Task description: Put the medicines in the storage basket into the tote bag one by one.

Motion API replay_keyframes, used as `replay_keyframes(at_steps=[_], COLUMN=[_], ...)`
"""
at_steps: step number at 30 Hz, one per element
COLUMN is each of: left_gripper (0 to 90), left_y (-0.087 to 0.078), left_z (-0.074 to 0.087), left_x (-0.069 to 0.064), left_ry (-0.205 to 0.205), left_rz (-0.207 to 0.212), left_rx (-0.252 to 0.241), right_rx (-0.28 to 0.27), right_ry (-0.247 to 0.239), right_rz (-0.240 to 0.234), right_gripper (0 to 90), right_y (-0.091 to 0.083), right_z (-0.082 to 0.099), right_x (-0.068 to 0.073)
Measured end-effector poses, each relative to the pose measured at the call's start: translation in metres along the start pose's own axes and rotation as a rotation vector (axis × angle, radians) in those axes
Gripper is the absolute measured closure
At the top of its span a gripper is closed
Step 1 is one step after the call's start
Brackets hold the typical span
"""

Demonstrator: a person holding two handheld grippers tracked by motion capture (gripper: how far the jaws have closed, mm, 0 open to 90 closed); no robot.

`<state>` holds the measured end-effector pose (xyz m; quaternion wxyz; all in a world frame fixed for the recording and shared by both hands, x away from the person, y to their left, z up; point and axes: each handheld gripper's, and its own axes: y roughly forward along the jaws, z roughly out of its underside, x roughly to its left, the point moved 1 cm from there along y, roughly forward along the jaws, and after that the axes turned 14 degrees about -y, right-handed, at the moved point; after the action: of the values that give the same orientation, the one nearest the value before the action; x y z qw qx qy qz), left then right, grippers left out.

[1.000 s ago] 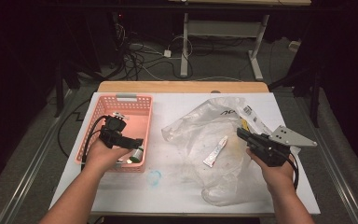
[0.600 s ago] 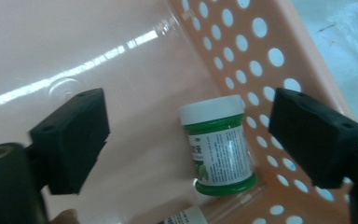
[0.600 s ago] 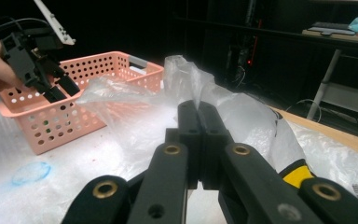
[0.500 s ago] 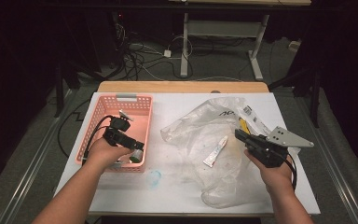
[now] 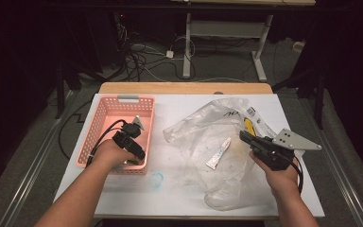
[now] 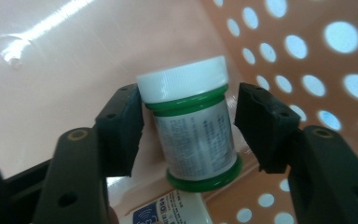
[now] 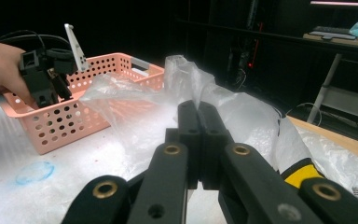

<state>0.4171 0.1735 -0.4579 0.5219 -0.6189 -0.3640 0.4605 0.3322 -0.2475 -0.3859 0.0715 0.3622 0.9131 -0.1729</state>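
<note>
At the left side of the table, the left gripper (image 5: 133, 152) reaches down into the pink basket (image 5: 105, 118). Its jaws have just been closing, and one small jar (image 6: 193, 123) with a white cap and green rims stands between them; the left pad sits right at the jar's shoulder, the right pad stands a little apart, so nothing is pinched yet. The jar is near the basket's holed wall, with one white pack (image 6: 170, 210) bearing a blue wave mark lying just in front of it. Its label print is too blurred to read. Farther right, one crumpled clear plastic bag (image 5: 203, 132) lies on the white table (image 5: 123, 189), with one white tube (image 5: 219, 153) on it. The right gripper (image 5: 246, 137) has its jaws pressed together on the bag's film. Black writing on the bag is unreadable.
</note>
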Motion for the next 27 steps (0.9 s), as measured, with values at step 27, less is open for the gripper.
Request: replay_keyframes(at_steps=[27], left_gripper=[53.6], left_y=[-0.028], left_z=[0.026], left_x=[0.006], left_ry=[-0.038], left_rz=[0.074], left_rx=[-0.307], right_rx=[-0.002], right_ry=[-0.003], right_rz=[-0.002], right_gripper=[90.0], right_y=[-0.001], right_z=[0.000], right_x=[0.000])
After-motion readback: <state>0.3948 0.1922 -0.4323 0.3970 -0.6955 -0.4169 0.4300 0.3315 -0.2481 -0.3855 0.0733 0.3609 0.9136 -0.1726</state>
